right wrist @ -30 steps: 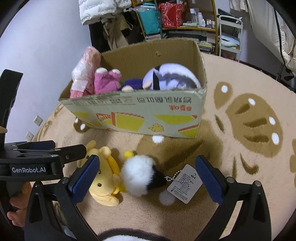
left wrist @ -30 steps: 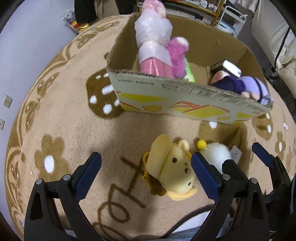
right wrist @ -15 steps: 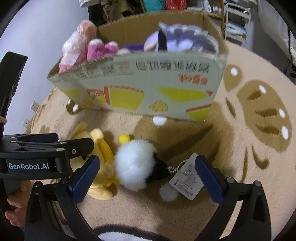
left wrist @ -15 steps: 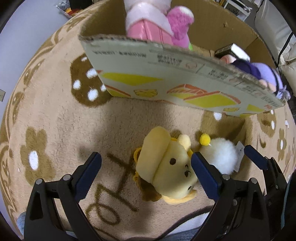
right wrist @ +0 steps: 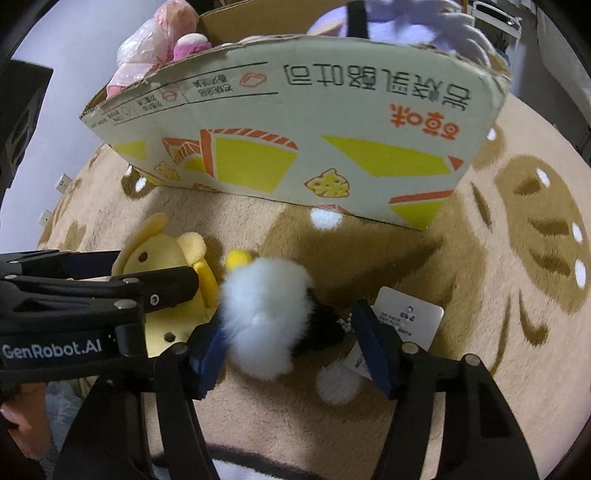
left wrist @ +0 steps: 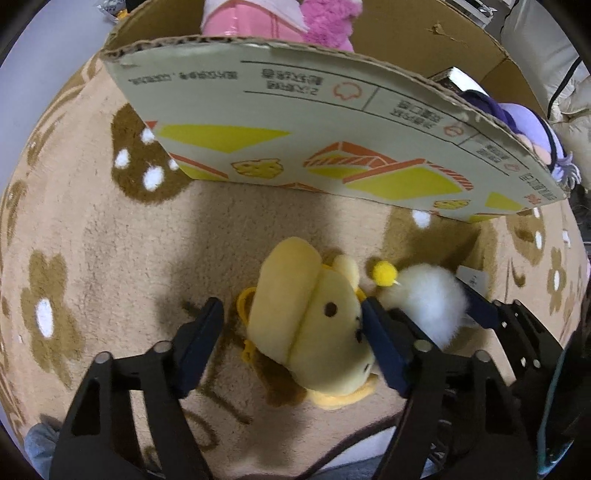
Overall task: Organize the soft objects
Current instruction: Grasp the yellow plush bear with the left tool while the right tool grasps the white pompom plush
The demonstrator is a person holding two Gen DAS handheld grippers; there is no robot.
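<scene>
A yellow dog plush (left wrist: 314, 325) lies on the rug in front of a cardboard box (left wrist: 332, 155). My left gripper (left wrist: 295, 339) is low around it, jaws partly closed; the right pad touches its face and the left pad stands apart. A white fluffy plush (right wrist: 266, 317) with a yellow pompom, black part and paper tag (right wrist: 406, 317) lies to its right. My right gripper (right wrist: 291, 347) straddles it, jaws partly closed, left pad touching the fur. The box (right wrist: 295, 147) holds pink (left wrist: 273, 18) and purple (left wrist: 524, 122) plushes.
The beige rug (left wrist: 92, 240) with brown flower shapes covers the floor around the box. The left gripper's body (right wrist: 74, 306) sits close to the left of my right gripper. Shelves and furniture stand beyond the box.
Both grippers have dropped and moved forward toward the box, and both jaws have narrowed around their plushes, from wide open to partly closed.
</scene>
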